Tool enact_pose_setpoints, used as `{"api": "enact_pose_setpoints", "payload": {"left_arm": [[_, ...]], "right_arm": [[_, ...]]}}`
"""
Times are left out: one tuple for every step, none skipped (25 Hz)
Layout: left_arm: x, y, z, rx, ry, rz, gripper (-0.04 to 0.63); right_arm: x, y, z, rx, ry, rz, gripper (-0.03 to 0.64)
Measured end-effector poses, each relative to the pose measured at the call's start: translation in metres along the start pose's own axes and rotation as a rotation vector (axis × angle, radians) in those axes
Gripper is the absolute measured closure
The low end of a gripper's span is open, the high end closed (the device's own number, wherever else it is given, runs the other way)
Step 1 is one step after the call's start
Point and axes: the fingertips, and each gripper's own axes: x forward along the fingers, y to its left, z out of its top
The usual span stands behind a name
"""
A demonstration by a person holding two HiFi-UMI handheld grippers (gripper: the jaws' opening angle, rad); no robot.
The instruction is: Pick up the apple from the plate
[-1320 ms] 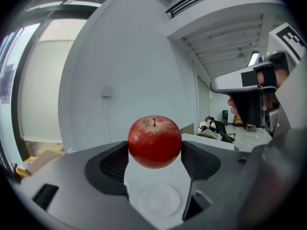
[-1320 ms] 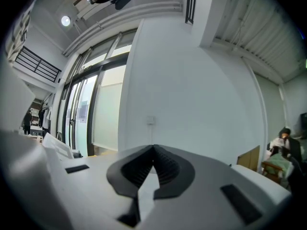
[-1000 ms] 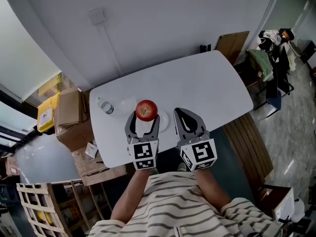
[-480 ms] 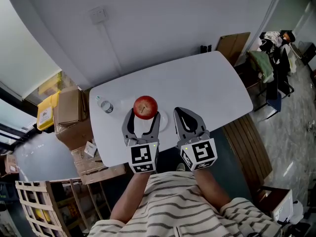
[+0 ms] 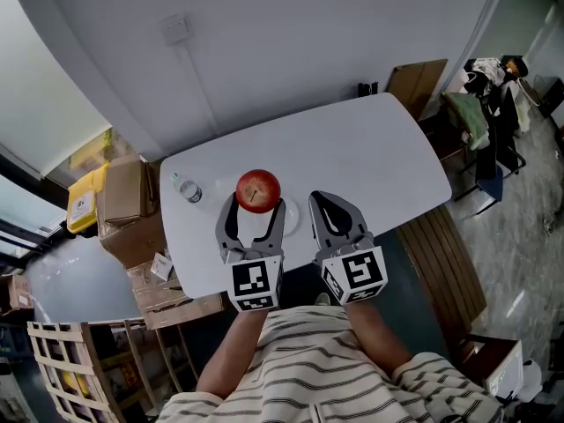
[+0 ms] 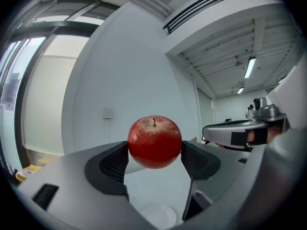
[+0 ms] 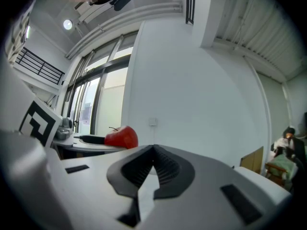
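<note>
A red apple (image 5: 258, 189) sits between the pads of my left gripper (image 5: 256, 204), which is shut on it and holds it in the air above the small white plate (image 5: 293, 218). In the left gripper view the apple (image 6: 154, 142) is upright, stem on top, with both dark pads pressing its sides, and the plate (image 6: 160, 216) lies bare on the table below. My right gripper (image 5: 315, 199) hovers just right of the plate, shut and empty. In the right gripper view its jaws (image 7: 153, 150) meet, and the apple (image 7: 122, 137) shows to the left.
The white table (image 5: 370, 157) stands against a white wall. A small bottle (image 5: 187, 189) stands near its left end. Cardboard boxes (image 5: 123, 196) are stacked left of the table, a wooden bench (image 5: 445, 254) is on its right, and a chair with clothes (image 5: 476, 117) stands farther right.
My left gripper has lifted the apple a little higher off the plate. The right gripper has stayed where it was.
</note>
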Motion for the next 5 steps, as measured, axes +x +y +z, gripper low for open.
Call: {"api": "enact_pose_setpoints", "payload": {"left_arm": [[-0.0005,-0.0003,0.0013,0.000,-0.002,0.001,0.244],[-0.0011,-0.0006,0.0027,0.000,-0.005,0.002,0.244],[-0.0017,-0.0008,0.0040,0.000,-0.008,0.002,0.244],[-0.0022,-0.0010,0.0053,0.000,-0.011,0.002,0.244],[-0.0027,-0.0011,0.0067,0.000,-0.014,0.002,0.244]], "right_arm": [[-0.0003,-0.0002,0.0002,0.000,0.000,0.000,0.604],[-0.0005,-0.0001,0.0002,0.000,0.001,0.001,0.604],[-0.0008,0.0000,0.0001,0.000,0.001,0.002,0.604],[-0.0009,0.0003,0.0001,0.000,0.001,0.003,0.604],[-0.0011,0.0005,0.0000,0.000,0.001,0.003,0.604]]}}
